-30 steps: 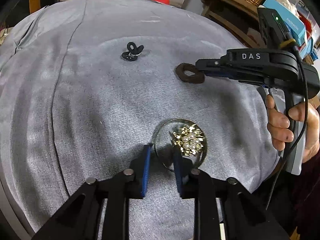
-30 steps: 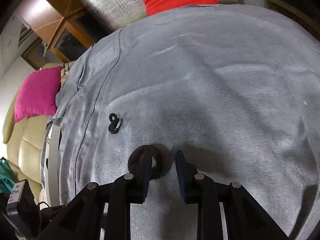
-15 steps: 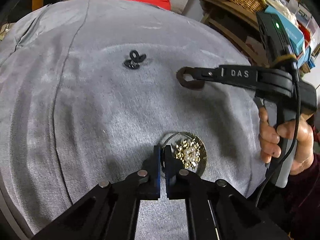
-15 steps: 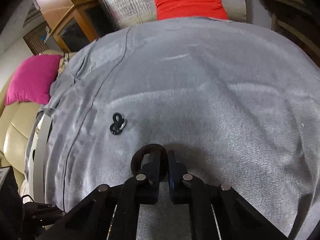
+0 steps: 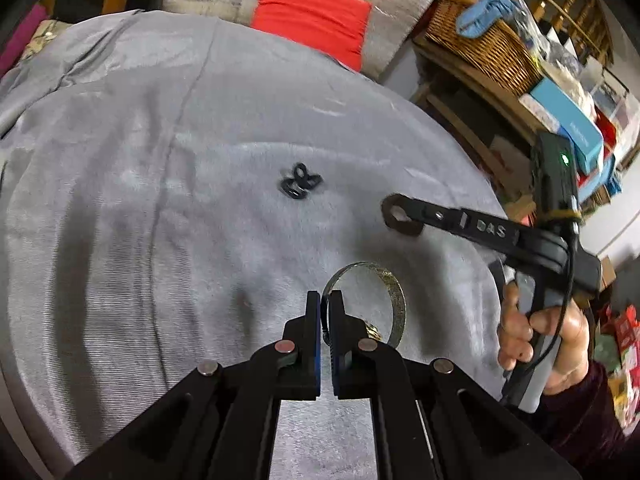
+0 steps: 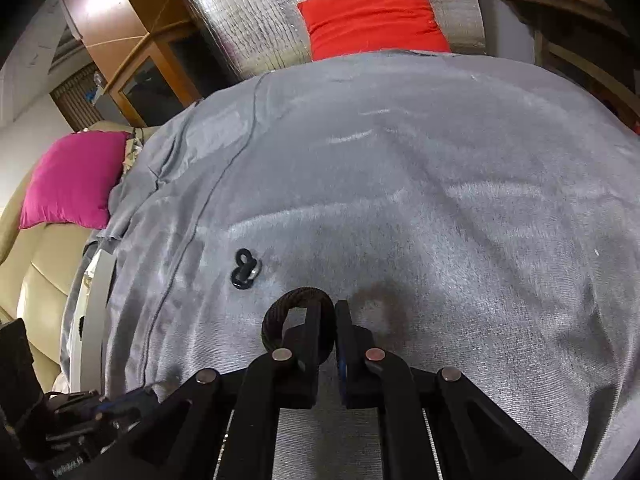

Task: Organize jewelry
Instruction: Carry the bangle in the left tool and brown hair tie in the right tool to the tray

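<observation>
My left gripper is shut on the rim of a gold bangle and holds it tilted up above the grey cloth; a pearl ornament peeks out at its lower edge. My right gripper is shut on a dark brown ring-shaped band, lifted off the cloth; it also shows in the left wrist view. A small black looped piece lies on the cloth further back, also seen in the right wrist view.
A red cushion leans at the far edge. A wicker basket and boxes stand on shelves to the right. A pink cushion lies on a beige sofa to the left.
Both grippers closed from open, the left on the bangle, the right on the brown band. Both then lifted their pieces off the cloth; the bangle tilted upright.
</observation>
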`<state>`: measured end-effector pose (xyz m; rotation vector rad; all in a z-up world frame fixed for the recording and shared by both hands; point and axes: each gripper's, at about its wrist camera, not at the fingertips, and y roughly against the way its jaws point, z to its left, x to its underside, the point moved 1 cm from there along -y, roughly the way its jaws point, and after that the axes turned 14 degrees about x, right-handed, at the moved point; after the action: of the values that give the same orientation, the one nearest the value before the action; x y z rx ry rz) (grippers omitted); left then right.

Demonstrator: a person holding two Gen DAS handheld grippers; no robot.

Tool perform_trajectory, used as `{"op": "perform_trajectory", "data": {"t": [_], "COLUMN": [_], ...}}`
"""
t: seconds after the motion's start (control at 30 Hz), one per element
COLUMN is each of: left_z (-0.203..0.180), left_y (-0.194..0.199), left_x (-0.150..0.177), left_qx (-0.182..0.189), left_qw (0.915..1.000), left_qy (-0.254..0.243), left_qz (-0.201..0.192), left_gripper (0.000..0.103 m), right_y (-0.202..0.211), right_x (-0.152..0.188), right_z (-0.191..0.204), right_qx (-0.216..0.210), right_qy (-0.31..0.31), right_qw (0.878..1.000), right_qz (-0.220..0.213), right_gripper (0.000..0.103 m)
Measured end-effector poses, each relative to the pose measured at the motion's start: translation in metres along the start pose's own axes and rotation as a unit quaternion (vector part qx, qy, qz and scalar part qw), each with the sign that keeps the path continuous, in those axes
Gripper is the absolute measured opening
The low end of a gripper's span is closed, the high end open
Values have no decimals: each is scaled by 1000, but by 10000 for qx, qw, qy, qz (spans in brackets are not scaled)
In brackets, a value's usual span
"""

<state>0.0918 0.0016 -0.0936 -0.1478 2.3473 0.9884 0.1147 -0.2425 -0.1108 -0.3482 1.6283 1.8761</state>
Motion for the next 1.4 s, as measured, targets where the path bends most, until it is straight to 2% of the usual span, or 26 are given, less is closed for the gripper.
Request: {"op": "perform_trajectory", "data": {"t": [0.2, 0.27, 0.43, 0.57, 0.73, 0.87, 1.1, 1.27, 1.4], "left_z": [15, 19, 36, 55, 87, 119, 152, 164, 170], "left_y": [34, 39, 80, 118, 169, 197, 211, 208, 209], "left_x": [-2, -2, 7, 21, 49, 74, 100, 105, 110], "left_qx": [-318, -431, -725, -1004, -1478, -1868, -2292, -2191, -2244], "left_qw": [9983, 9970, 9911, 9833, 9679, 9550, 9406, 9417, 9406], "left_qy": [199, 258, 478, 767, 1139, 1562, 1993, 2150, 2190], "left_qz": [-452, -582, -1006, -1311, -1683, -1692, -1514, -1376, -1299], "left_gripper": [4, 4, 4, 4, 4, 4, 4, 4, 4], "right_y": [6, 8, 16, 23, 34, 39, 36, 22, 7], "right_x": [0, 1, 6, 12, 21, 30, 41, 49, 57], "right_z": [13, 23, 55, 90, 147, 205, 315, 386, 426], "right_qx": [-218, -302, -591, -878, -1286, -1604, -1953, -2041, -2023], "right_qy": [30, 94, 270, 418, 749, 1136, 1868, 2350, 2669], "right_qw": [9997, 9994, 9976, 9946, 9877, 9793, 9620, 9499, 9420], "right_qz": [-84, -116, -250, -369, -486, -474, -398, -297, -198], "right_gripper": [8, 8, 8, 8, 8, 8, 8, 8, 8]}}
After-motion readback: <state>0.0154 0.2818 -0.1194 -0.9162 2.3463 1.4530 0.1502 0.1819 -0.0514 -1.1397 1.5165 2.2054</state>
